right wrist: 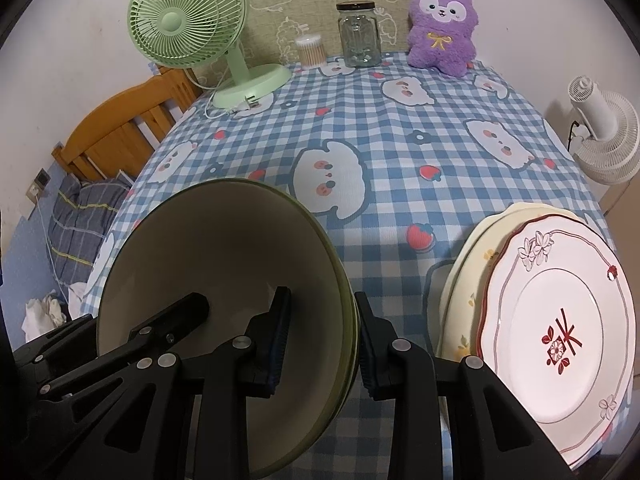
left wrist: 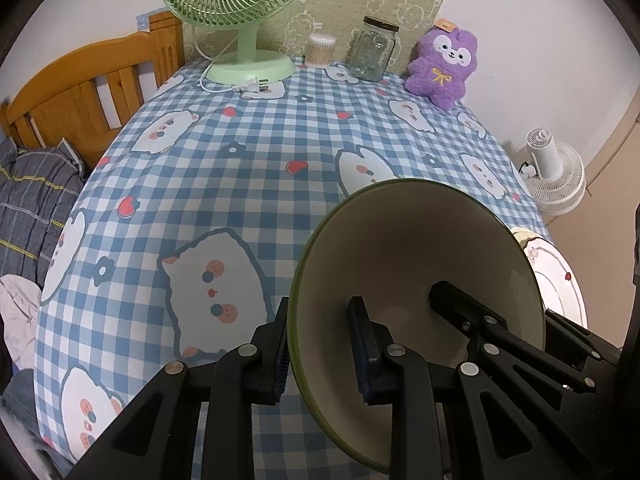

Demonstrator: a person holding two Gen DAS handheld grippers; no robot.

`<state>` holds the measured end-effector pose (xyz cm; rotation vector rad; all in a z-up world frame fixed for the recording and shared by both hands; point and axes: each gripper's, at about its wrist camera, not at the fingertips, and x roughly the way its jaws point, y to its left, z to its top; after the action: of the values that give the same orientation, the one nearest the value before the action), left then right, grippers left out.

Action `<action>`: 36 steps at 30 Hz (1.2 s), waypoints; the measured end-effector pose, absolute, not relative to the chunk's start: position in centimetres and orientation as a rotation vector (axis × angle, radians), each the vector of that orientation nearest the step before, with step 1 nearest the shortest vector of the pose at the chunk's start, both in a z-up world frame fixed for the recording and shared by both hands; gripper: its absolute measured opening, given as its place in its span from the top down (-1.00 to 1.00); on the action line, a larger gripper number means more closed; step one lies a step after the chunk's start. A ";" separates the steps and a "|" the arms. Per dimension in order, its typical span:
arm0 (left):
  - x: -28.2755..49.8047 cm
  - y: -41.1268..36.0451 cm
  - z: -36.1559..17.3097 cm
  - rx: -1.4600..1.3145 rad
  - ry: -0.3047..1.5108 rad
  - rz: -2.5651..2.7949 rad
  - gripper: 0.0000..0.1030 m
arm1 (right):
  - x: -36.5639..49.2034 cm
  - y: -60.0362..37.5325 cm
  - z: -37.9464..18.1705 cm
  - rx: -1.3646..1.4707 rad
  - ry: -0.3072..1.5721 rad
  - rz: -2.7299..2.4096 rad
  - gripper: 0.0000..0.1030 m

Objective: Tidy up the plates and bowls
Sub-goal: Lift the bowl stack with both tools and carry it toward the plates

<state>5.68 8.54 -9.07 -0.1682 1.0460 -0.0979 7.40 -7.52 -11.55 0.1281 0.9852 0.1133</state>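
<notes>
the left tongs (left wrist: 322, 350) pinch the left rim of a green-edged bowl (left wrist: 420, 248), one pad outside and one inside; the right tongs (right wrist: 322, 338) pinch the opposite rim the same way. in the right wrist view several green rims (right wrist: 349, 336) show between the pads, so it looks like nested bowls. the bowl is tilted, its cream inside facing the cameras, over the near part of the counter (left wrist: 248, 152) with its blue checked cloth. just to its right lie stacked plates (right wrist: 560, 344), a white one with red trim on top of a cream one. along the far edge stand a green fan (right wrist: 188, 24), a glass jar (right wrist: 359, 38) and a purple plush toy (right wrist: 442, 28)
</notes>
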 end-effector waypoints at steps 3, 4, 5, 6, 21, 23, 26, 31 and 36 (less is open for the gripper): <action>5.6 8.3 -8.9 -0.161 1.049 -0.098 0.56 | 7.0 -7.9 -11.4 0.131 0.987 0.116 0.33; 5.6 8.2 -8.8 -0.160 1.049 -0.096 0.56 | 6.9 -8.0 -11.3 0.132 0.988 0.117 0.33; 5.5 8.0 -8.7 -0.156 1.046 -0.096 0.56 | 6.8 -8.1 -11.2 0.133 0.987 0.119 0.33; 5.5 7.9 -8.7 -0.155 1.044 -0.094 0.56 | 6.8 -8.2 -11.1 0.134 0.985 0.119 0.33; 5.2 6.2 -6.6 -0.139 1.007 -0.099 0.56 | 5.9 -9.9 -8.9 0.147 0.939 0.113 0.33; 5.3 5.8 -6.3 -0.134 0.998 -0.101 0.56 | 5.8 -10.2 -8.5 0.150 0.930 0.110 0.33; 5.3 5.3 -5.7 -0.128 0.986 -0.106 0.56 | 5.7 -10.6 -7.9 0.150 0.917 0.107 0.33; 5.2 4.4 -4.8 -0.115 0.967 -0.112 0.56 | 5.4 -11.5 -7.1 0.157 0.901 0.102 0.33; 5.2 3.3 -4.1 -0.102 0.958 -0.129 0.56 | 5.0 -12.6 -6.2 0.158 0.891 0.084 0.33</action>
<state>5.18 3.27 -4.14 -0.1020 0.9585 -0.1294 4.98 -12.61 -6.21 0.1582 0.8910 0.0843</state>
